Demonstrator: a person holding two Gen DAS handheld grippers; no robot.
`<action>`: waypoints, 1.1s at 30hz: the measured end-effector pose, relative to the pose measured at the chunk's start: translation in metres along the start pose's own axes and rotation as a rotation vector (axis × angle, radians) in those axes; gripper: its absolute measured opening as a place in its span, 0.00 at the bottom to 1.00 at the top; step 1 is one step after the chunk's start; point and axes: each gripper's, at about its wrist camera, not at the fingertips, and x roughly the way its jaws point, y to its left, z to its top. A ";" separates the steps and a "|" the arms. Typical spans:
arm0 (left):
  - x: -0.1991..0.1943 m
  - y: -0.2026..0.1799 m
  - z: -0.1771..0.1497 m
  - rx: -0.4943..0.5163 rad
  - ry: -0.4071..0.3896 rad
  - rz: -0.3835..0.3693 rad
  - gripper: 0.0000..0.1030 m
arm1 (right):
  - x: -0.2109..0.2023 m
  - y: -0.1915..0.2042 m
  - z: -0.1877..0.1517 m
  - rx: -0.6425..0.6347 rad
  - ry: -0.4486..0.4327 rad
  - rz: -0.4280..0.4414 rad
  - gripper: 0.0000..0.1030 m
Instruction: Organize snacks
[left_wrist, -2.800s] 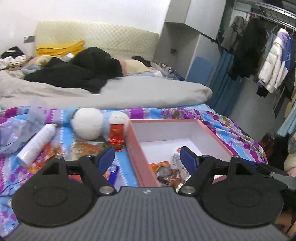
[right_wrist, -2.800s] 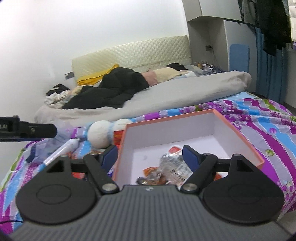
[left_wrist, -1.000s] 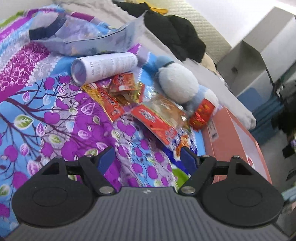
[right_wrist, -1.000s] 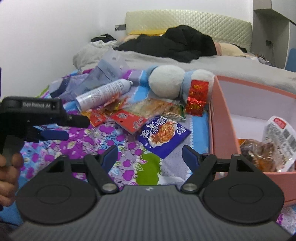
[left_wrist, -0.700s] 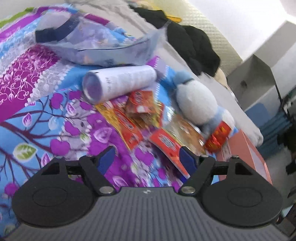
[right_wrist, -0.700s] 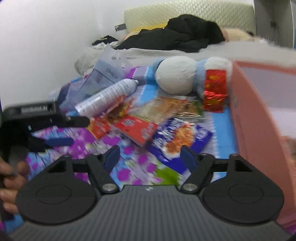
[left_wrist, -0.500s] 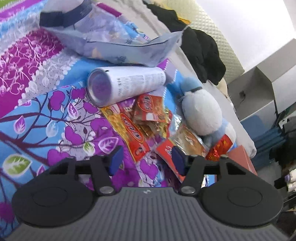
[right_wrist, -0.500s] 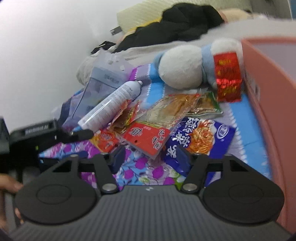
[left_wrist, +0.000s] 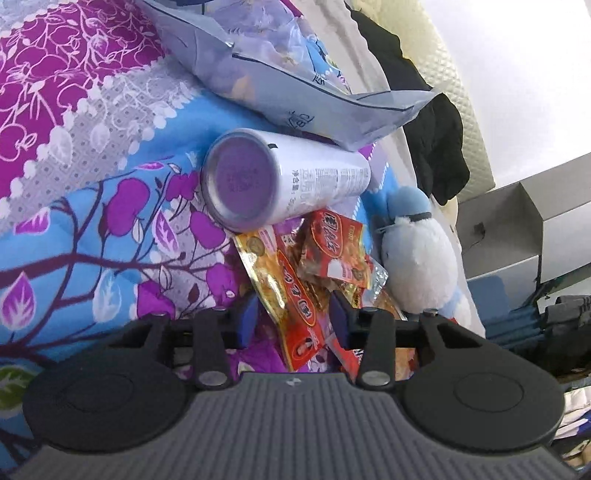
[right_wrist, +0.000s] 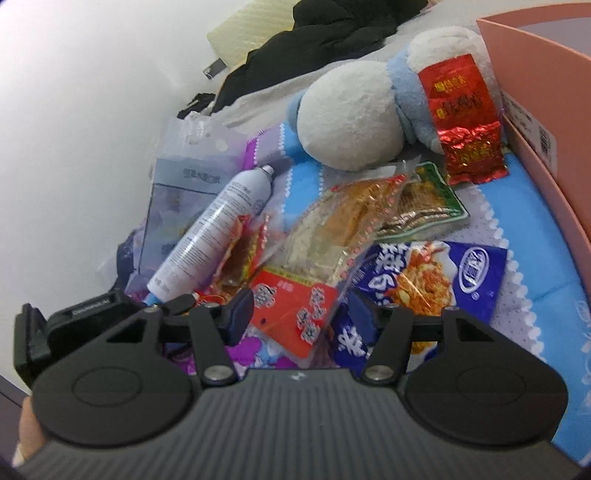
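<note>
Snack packets lie in a heap on the flowered bedspread (left_wrist: 92, 229). In the left wrist view my left gripper (left_wrist: 293, 325) is low over a gold-and-red packet (left_wrist: 291, 310); its jaws are closing, the packet lies between them, and the pads are a little clear of it. A small red packet (left_wrist: 332, 251) lies just beyond. In the right wrist view my right gripper (right_wrist: 303, 314) is closing around a red packet with white characters (right_wrist: 295, 306), with gaps still showing at both pads. A blue noodle packet (right_wrist: 436, 280) lies to its right.
A white spray can (left_wrist: 288, 181) (right_wrist: 218, 229) and a grey-blue zip bag (left_wrist: 288, 85) lie left of the heap. A white-and-blue plush toy (right_wrist: 354, 118), a red foil packet (right_wrist: 465, 122) and the pink box (right_wrist: 535, 110) are at the right. The left gripper's body (right_wrist: 74, 314) sits close by.
Both grippers left the pink box, swung over to the snack heap and sank toward it while rolling. Their jaws have narrowed around the packets in front of them.
</note>
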 end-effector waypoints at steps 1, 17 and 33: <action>0.002 -0.001 0.000 0.005 -0.004 0.016 0.34 | 0.001 0.001 0.001 0.000 -0.002 -0.005 0.47; -0.035 -0.019 -0.027 0.067 -0.041 -0.011 0.01 | -0.030 0.016 -0.002 -0.046 -0.016 -0.010 0.04; -0.127 -0.031 -0.116 0.139 0.031 0.045 0.01 | -0.132 0.018 -0.054 -0.079 0.051 -0.032 0.03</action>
